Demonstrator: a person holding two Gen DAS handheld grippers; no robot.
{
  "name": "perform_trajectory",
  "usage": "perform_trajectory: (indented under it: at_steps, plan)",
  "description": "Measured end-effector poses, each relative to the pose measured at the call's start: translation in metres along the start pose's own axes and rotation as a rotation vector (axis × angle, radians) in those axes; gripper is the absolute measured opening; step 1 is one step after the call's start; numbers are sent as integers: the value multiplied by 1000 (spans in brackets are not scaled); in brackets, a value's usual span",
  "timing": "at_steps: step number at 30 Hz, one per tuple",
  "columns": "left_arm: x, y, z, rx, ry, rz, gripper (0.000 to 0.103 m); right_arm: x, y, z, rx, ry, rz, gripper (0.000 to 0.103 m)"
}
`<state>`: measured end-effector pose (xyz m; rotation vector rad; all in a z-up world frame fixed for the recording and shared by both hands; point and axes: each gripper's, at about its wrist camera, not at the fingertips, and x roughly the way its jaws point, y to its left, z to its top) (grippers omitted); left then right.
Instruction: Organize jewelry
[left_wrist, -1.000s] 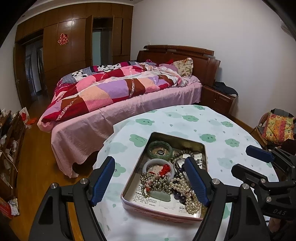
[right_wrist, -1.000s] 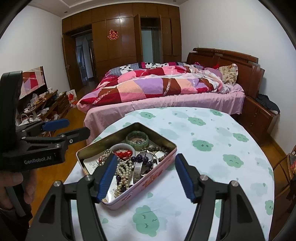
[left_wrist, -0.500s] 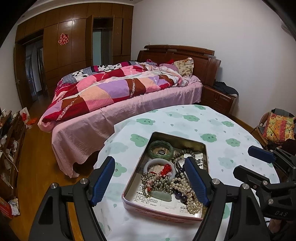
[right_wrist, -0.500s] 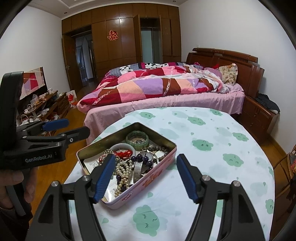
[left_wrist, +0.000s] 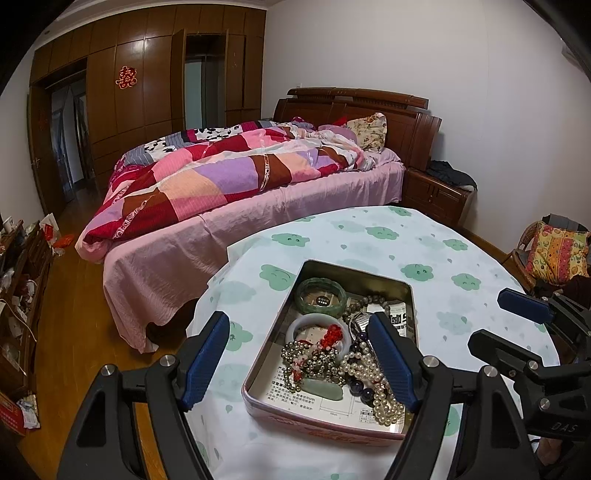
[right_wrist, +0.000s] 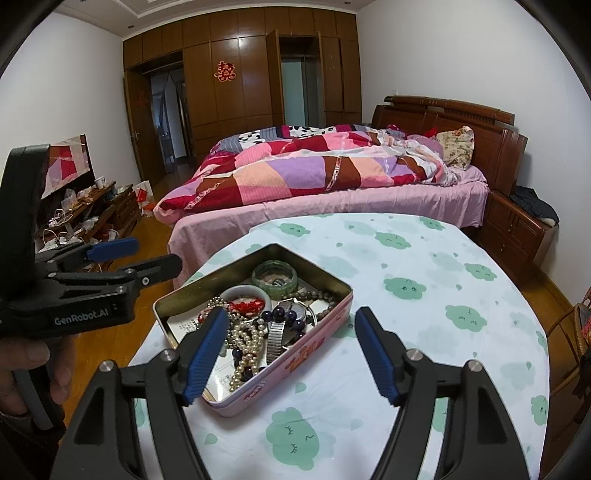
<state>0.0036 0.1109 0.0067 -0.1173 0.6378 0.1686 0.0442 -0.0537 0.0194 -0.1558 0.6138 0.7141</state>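
Tin (left_wrist: 354, 271): on the tabletop (left_wrist: 424, 251), jewelry tangled inside; long axis runs away from the left gripper (left_wrist: 301, 365).
Left fingers: spread wide, empty, straddling the tin's near end.
Right gripper (right_wrist: 291, 354): wide, empty; tin ahead-left.
Nearer: left, likely.

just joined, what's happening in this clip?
A person holds a gripper in each hand above a tin of tangled jewelry on a cloud-print tablecloth. The left gripper and right gripper are both open and hold nothing. Inside the tin lie a green bangle, a white bangle, a pearl strand and a watch, all untouched. Sorting has not started.
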Motion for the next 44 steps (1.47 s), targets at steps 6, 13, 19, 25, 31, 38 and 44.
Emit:
perform_trajectory:
  at_steps: [6, 13, 19, 25, 31, 38, 44]
  plan:
    - [0, 1, 0, -1, 4, 2, 78, 0, 0, 0, -2, 1, 0, 74]
    - [4, 0, -3, -13, 17, 7, 78, 0, 0, -1, -1, 0, 0, 75]
    - [4, -3, -2, -8, 16, 17, 78, 1, -1, -1, -1, 1, 0, 75]
    - [7, -7, -2, 3, 21, 25, 84, 0, 1, -1, -5, 5, 1, 75]
    - [10, -6, -2, 4, 23, 65, 85, 0, 2, -3, -6, 6, 0, 75]
    - [10, -5, -4, 4, 13, 64, 87, 1, 2, -5, -5, 9, -2, 76]
    - [10, -8, -2, 14, 14, 48, 87, 3, 0, -7, -3, 9, -5, 77]
